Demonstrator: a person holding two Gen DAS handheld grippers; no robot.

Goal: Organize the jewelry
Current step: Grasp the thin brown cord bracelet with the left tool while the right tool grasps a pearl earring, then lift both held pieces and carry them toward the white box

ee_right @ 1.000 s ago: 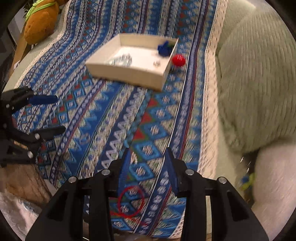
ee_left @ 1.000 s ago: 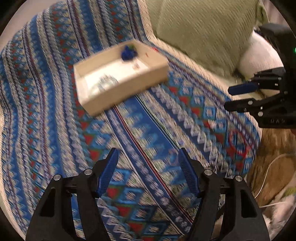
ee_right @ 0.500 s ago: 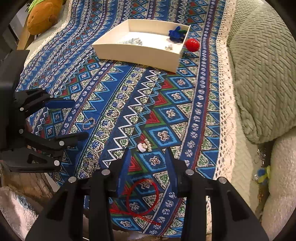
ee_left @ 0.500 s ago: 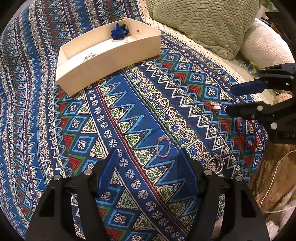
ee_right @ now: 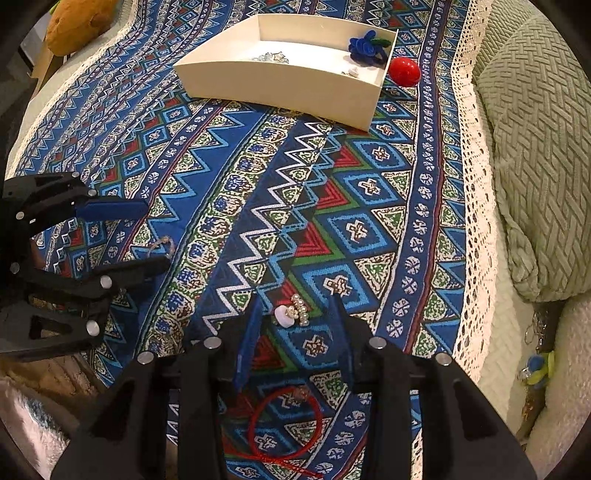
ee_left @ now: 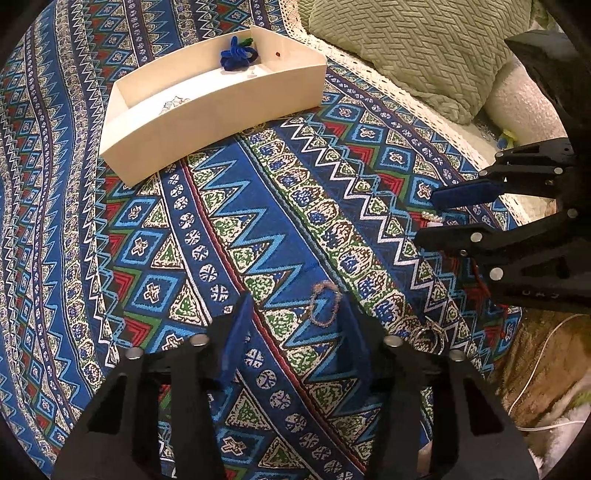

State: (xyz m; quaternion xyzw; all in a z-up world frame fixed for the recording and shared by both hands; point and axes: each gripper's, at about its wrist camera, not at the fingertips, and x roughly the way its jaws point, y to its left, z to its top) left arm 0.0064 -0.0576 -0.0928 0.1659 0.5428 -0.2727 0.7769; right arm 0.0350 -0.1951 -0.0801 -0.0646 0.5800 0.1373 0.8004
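Note:
A cream box lies on the patterned blue cloth and holds a blue flower piece and small silver pieces. My left gripper is open low over the cloth, with a thin chain bracelet lying between its fingertips. My right gripper is open, with a pearl cluster piece between its fingertips. A red cord bracelet lies under it. Silver hoops lie right of the left gripper.
A red ball sits by the box's far corner. Green knitted cushions lie along the right. An orange plush toy is at the far left. The cloth's lace edge borders the cushions.
Both grippers have come lower and closer to the cloth. The chain bracelet now lies between the left fingertips and the pearl piece between the right fingertips. Both stay open.

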